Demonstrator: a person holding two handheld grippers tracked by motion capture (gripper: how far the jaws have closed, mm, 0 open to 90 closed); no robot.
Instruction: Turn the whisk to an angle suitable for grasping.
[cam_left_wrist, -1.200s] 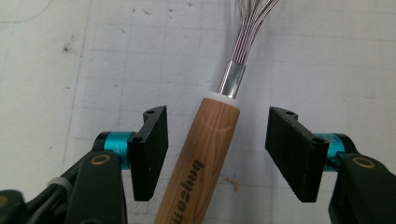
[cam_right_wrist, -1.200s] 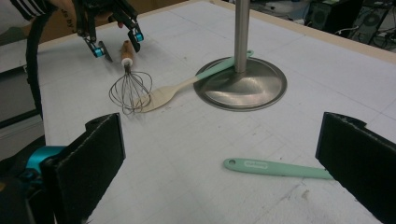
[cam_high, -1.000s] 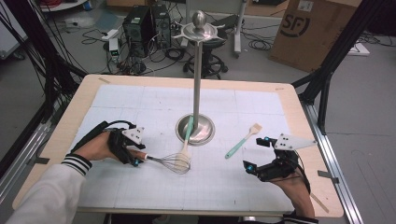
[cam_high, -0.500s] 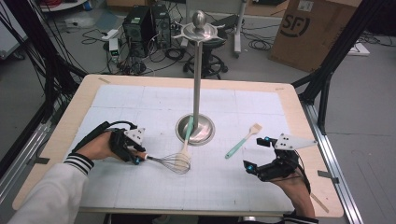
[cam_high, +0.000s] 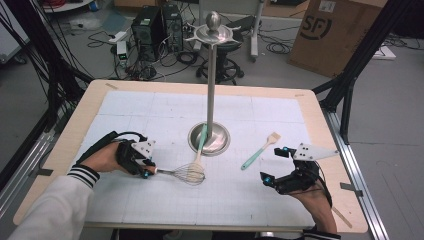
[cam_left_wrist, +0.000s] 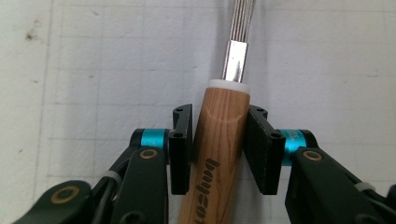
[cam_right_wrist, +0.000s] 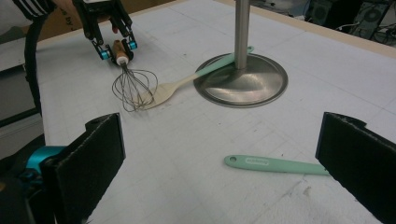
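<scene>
On the white gridded surface (cam_high: 250, 200), the wire whisk with a wooden handle (cam_high: 187, 173) lies flat toward the near left part, its handle pointing to the left edge and its wire cage toward the centre. The left gripper (cam_high: 146, 168) has its jaws on either side of that handle; they have just been closing. The left gripper view shows what the high view cannot: the right pad presses on the pale-brown grained wood, the left pad stands just beside it with a thin gap, and black lettering runs along the handle below a white collar and a square steel ferrule (cam_left_wrist: 233, 60). The right gripper view shows the whisk's cage resting against the cream head of a mint-handled spatula (cam_right_wrist: 187, 84), whose handle lies over the round base of the tall steel stand (cam_right_wrist: 241, 79). The right gripper (cam_high: 272, 165) rests near the right near corner, jaws wide apart and empty, beside a mint-handled brush (cam_high: 260, 151).
</scene>
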